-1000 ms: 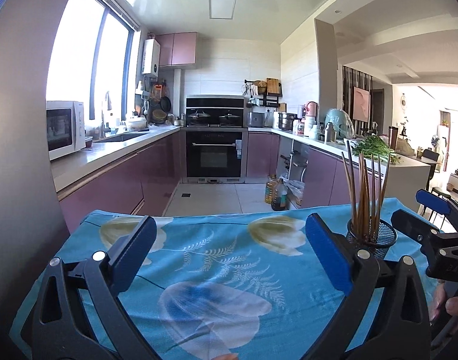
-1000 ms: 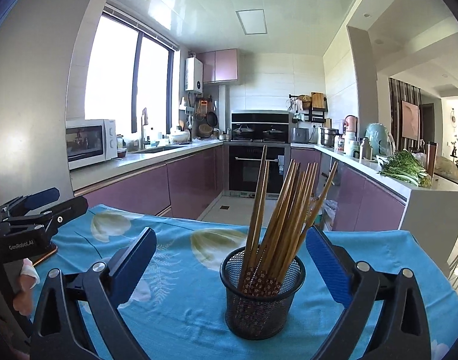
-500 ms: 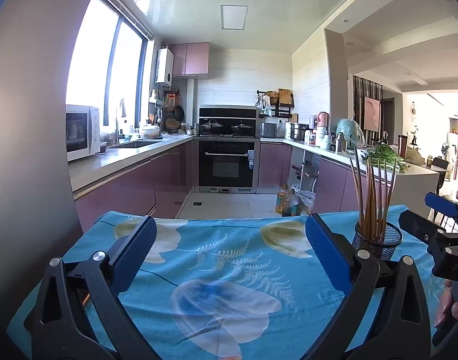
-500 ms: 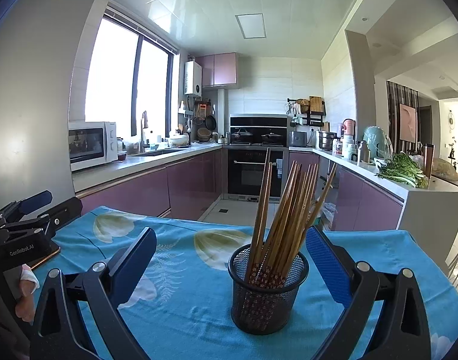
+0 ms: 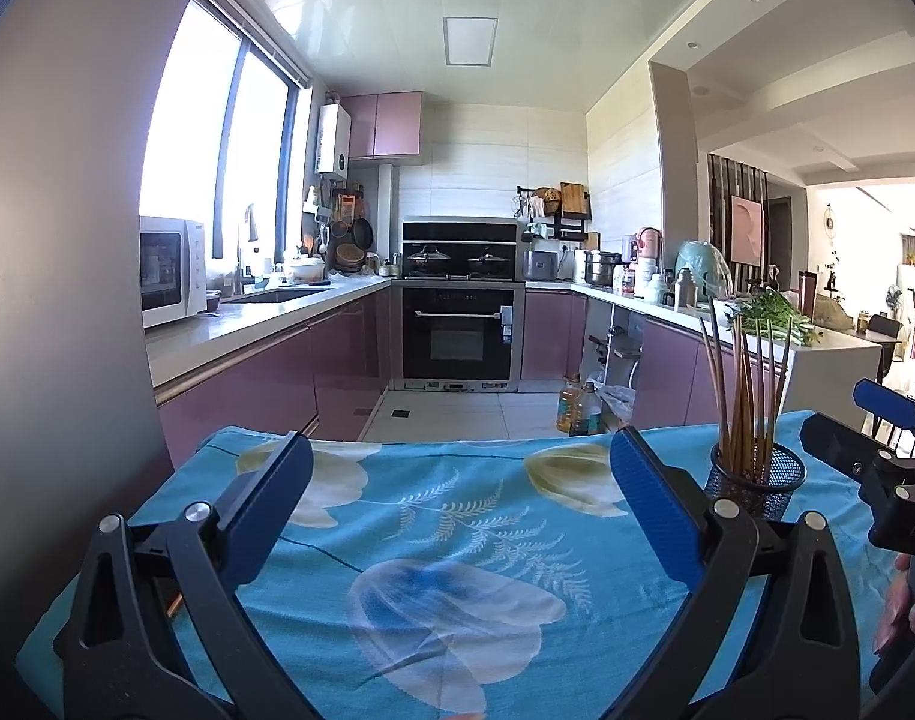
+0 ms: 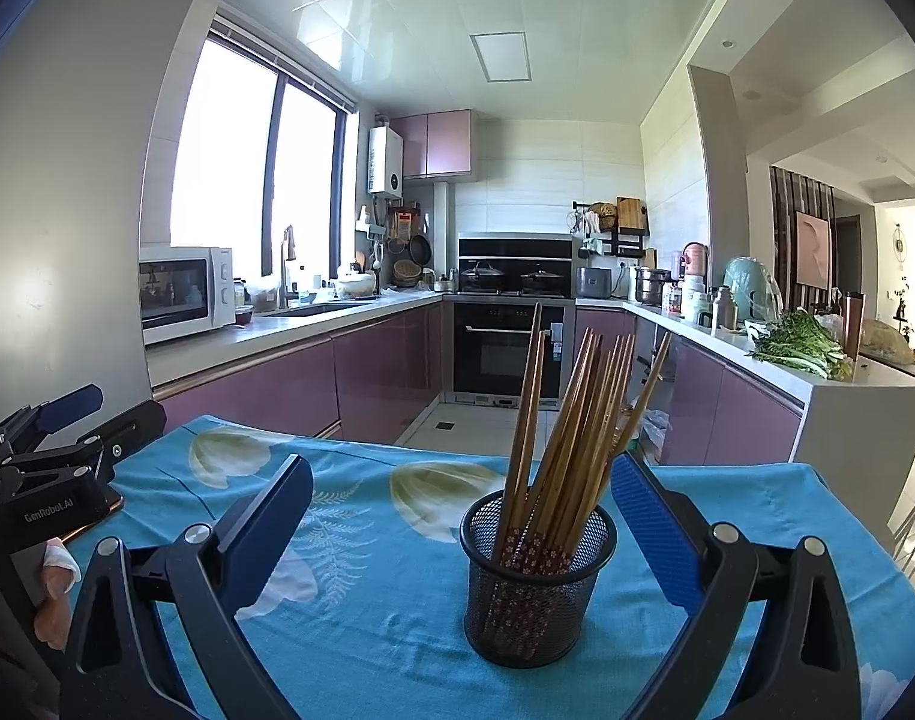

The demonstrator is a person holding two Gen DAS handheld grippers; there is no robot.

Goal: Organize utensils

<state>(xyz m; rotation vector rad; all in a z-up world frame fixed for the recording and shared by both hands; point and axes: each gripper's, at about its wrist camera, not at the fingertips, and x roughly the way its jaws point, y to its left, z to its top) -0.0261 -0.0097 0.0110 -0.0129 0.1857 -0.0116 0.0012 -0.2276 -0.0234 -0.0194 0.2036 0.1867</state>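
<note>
Right wrist view: your right tool (image 6: 462, 507) hovers low over the tabletop (image 6: 367, 630) with its 2 blue pads wide apart and nothing between them but air. Just beyond the pads, between them and a little right of middle, the black mesh cup (image 6: 538, 582) stands upright on the blue flowered cloth, holding a bundle of wooden chopsticks (image 6: 568, 420) that fan out to the upper right. It sits toward the tabletop's right half, well in from the far edge. At the left edge of this view you can see your left tool (image 6: 55, 420), held in your hand.

From the left wrist view, your left tool (image 5: 454, 495) also has its pads spread apart, over bare cloth near the tabletop's left side. The mesh cup (image 5: 757, 480) lies beyond its right pad. Farther off are the oven (image 5: 457, 324) and microwave (image 5: 172, 270).
</note>
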